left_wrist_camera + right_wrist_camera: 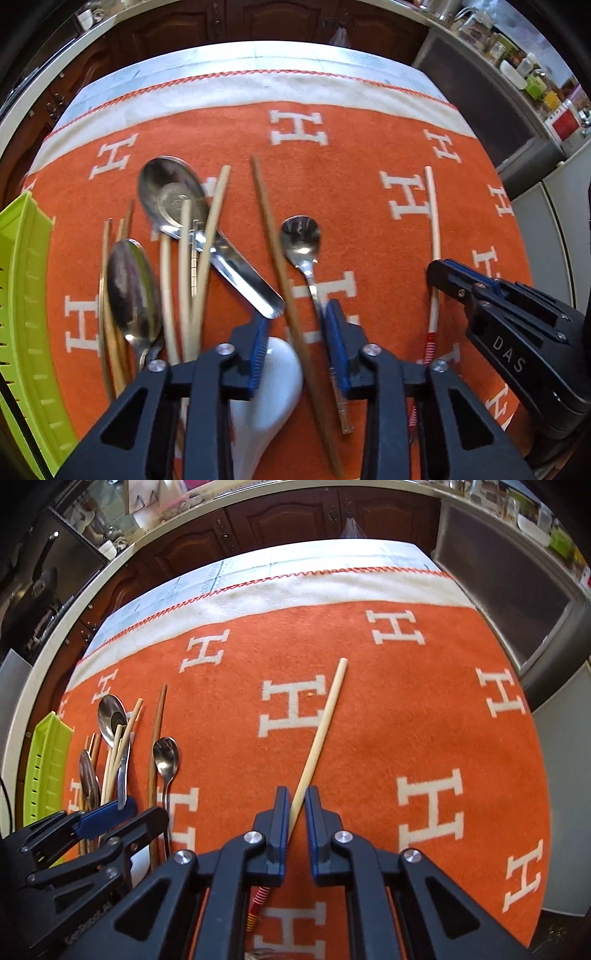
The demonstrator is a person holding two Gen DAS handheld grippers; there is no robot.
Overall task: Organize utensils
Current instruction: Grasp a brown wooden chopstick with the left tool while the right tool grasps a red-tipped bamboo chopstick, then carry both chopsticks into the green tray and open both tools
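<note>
- Your right gripper (294, 806) pinched the pale chopstick (321, 731), lying alone mid-bench on the orange cloth (424, 709).
- Your left gripper (297, 323) straddled the brown chopstick (275, 251); whether it gripped, I cannot tell.
- Spoons (171, 194) lay near the bench's left edge.

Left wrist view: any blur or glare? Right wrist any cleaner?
Left wrist: pale chopsticks and brown chopstick smeared by motion, glare on big spoon; heavy fisheye bend. Right wrist: sharp, lone chopstick crisp, same bend at cloth edges.
</note>
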